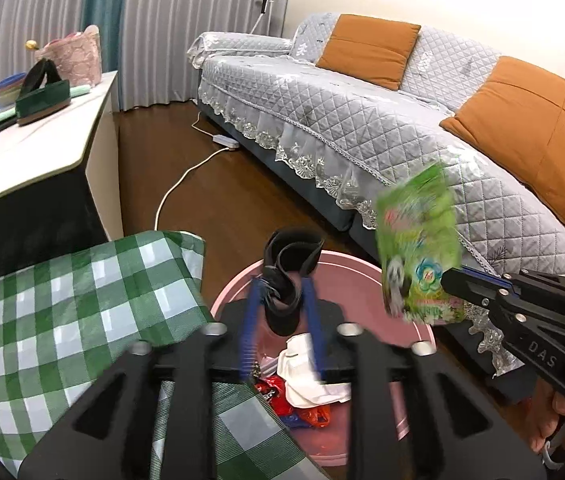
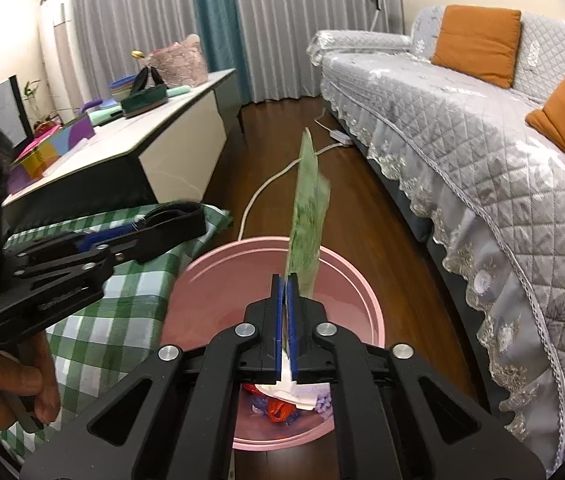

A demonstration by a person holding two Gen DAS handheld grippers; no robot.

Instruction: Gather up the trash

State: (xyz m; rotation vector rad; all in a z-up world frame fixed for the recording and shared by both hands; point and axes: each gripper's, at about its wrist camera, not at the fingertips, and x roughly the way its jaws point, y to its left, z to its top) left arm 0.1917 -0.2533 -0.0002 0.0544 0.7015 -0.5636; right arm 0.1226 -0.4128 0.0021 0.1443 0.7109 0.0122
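Below both grippers stands a pink bin (image 1: pixel 366 268) holding white tissue (image 1: pixel 306 380) and red wrappers. In the left wrist view my left gripper (image 1: pixel 282 286) hangs over the bin's rim, its blue pads apart. A curled black strap (image 1: pixel 290 256) stands between them with a gap on each side. My right gripper (image 2: pixel 285 280) is shut on the lower edge of a green snack packet (image 2: pixel 308 220), which stands upright over the bin (image 2: pixel 346 272). From the left wrist view the same packet (image 1: pixel 418 240) shows its printed face at the right gripper's tip (image 1: pixel 448 276).
A green checked cloth (image 1: pixel 62 300) covers a low surface left of the bin. A grey quilted sofa (image 1: pixel 362 128) with orange cushions runs along the right. A white cabinet (image 1: pixel 42 148) with clutter stands at the left. A white power cable (image 1: pixel 178 184) lies on the wooden floor.
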